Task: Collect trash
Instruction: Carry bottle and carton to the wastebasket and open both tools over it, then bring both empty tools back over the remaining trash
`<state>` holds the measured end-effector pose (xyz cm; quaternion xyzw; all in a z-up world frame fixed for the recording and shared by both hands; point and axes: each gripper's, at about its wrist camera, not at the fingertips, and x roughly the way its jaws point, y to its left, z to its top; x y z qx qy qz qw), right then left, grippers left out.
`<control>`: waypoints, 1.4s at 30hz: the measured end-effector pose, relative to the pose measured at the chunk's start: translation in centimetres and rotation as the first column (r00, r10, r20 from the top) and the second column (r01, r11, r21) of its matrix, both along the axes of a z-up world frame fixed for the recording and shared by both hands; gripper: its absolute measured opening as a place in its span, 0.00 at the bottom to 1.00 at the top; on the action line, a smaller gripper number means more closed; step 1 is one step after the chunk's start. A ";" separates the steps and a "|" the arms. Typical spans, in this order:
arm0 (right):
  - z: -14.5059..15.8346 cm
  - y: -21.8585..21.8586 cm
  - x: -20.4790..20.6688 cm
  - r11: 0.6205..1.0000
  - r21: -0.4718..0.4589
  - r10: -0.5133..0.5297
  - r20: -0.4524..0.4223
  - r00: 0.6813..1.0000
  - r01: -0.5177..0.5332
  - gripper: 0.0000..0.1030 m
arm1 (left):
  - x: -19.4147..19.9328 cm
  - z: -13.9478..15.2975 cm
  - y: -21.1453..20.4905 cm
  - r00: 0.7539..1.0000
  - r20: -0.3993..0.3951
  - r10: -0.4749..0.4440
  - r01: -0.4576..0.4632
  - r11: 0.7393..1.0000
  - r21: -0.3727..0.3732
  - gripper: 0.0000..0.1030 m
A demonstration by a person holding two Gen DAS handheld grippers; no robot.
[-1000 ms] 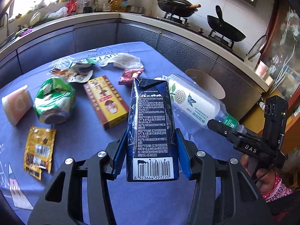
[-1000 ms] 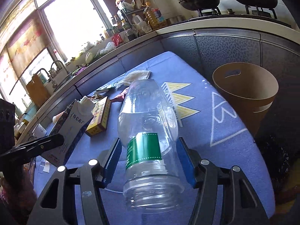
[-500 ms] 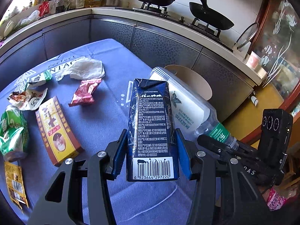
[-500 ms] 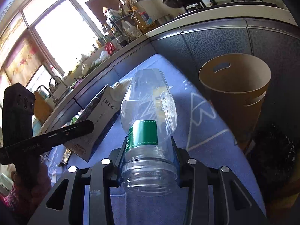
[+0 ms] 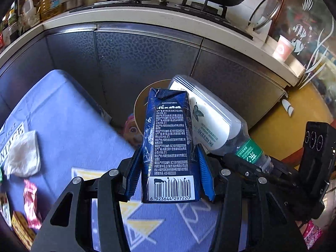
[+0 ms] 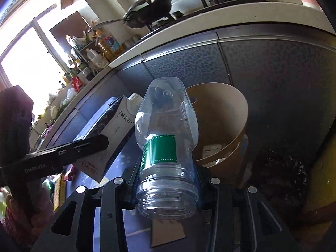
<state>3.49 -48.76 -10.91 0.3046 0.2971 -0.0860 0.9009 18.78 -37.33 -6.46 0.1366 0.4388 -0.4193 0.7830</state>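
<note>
Dark kitchen cupboards (image 5: 147, 58) across the back, with black pans on the stove above. Below them, a big bench (image 5: 69, 115) under a blue cloth. Just past its edge, a round brown bin (image 6: 222, 105), open at the top.

Held up near the bin by the right gripper (image 6: 167, 172): a clear plastic bottle (image 6: 166, 126) with a green label, open mouth toward the camera. Fingers tight on both sides near the neck, just squeezed in closer.

Right beside it, held up by the left gripper (image 5: 169, 153): a dark blue milk carton (image 5: 168, 138), barcode end near the camera. Blue fingers pressed on both its sides. Neither one in the bin yet.

Back on the cloth, a crumpled white tissue (image 5: 23, 153), then a small red wrapper (image 5: 29, 197).
</note>
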 end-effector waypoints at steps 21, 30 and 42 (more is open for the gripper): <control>0.7 2.9 -4.3 0.999 0.029 -0.037 0.068 0.997 0.035 0.50 | -7.5 3.2 6.0 0.965 0.222 0.138 -0.134 0.990 -0.032 0.58; 2.8 6.4 -6.7 1.000 0.002 -0.018 0.066 0.998 0.018 0.55 | -11.2 4.0 11.5 0.948 0.240 0.208 -0.198 0.978 -0.066 0.59; 4.3 13.7 -5.6 0.990 -0.065 0.127 0.051 0.991 -0.124 0.62 | -13.1 3.9 22.3 0.874 0.282 0.395 -0.381 0.918 -0.105 0.59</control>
